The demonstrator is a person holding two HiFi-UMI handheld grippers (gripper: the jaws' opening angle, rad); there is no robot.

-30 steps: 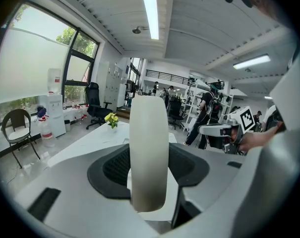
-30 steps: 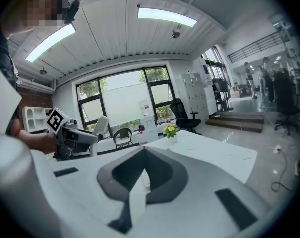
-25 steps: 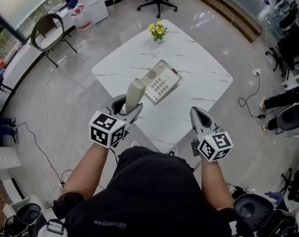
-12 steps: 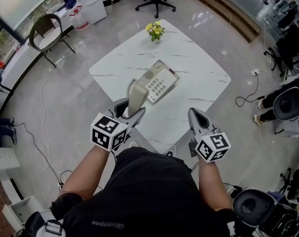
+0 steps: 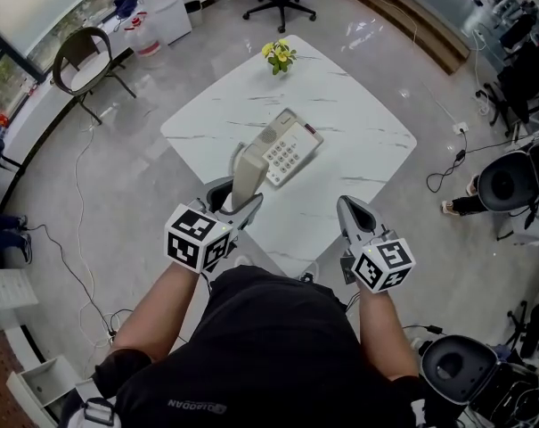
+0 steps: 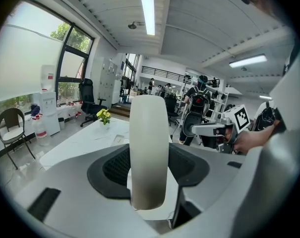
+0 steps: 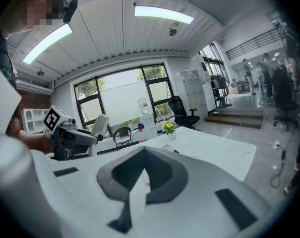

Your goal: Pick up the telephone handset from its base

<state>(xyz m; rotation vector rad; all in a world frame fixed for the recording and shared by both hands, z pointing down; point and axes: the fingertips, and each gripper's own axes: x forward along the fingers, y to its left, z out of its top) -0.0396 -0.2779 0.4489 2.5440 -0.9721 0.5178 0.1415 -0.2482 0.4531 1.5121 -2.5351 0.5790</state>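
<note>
A beige telephone base (image 5: 291, 147) with a keypad lies on the white marble table (image 5: 358, 119). Its handset (image 5: 249, 172) is off the base and stands nearly upright just to the base's near left, with my left gripper (image 5: 236, 196) shut on its lower part. In the left gripper view the handset (image 6: 149, 148) rises between the jaws. My right gripper (image 5: 352, 206) hovers at the table's near edge, right of the phone, shut with nothing in it; its jaws (image 7: 142, 155) meet at the tips. No cord between handset and base can be made out.
A small pot of yellow flowers (image 5: 281, 53) stands at the table's far corner. Office chairs (image 5: 91, 56) and floor cables (image 5: 447, 172) surround the table. Another person sits at the right (image 5: 510, 181).
Hardly anything. The left gripper keeps the handset off the base and both grippers have shifted only slightly. The seated person at the right has moved.
</note>
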